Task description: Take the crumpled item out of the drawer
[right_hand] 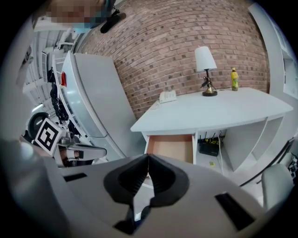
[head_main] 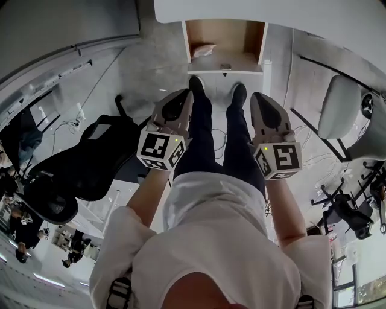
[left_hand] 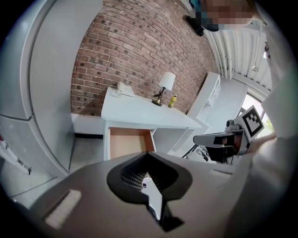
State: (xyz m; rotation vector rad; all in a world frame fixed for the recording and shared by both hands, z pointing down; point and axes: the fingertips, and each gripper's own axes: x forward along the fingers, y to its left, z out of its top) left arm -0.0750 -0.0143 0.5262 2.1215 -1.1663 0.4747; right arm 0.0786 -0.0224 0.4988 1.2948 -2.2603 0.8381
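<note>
Head view: spotted the crumpled item (head_main: pixel 202 50), pale and bunched, lying toward the left side of the open drawer (head_main: pixel 238 39) under the desk (head_main: pixel 271 9), well apart from both tools, beyond the shoes (head_main: pixel 239 93). Found the drawer already pulled out, so nothing to open first; probably just a reach and a pinch left. Noted left gripper (head_main: pixel 190 92) closed tip to tip, nothing between the jaws; same for right gripper (head_main: pixel 253 95), pressed together and empty. Held side by side out in front, forearms (head_main: pixel 148 193) bent forward, noses tilted down toward the drawer, marker cubes (head_main: pixel 160 149) facing up; likely kept parallel while lining up on the target. Checked both gripper views: saw wooden drawer bottom past the jaws, could not make out the item there, maybe hidden behind the jaws. Would need jaws parted before any grab. Logged a black office chair (head_main: pixel 90 157) to the left, a white chair (head_main: pixel 338 105) to the right, off the path.
</note>
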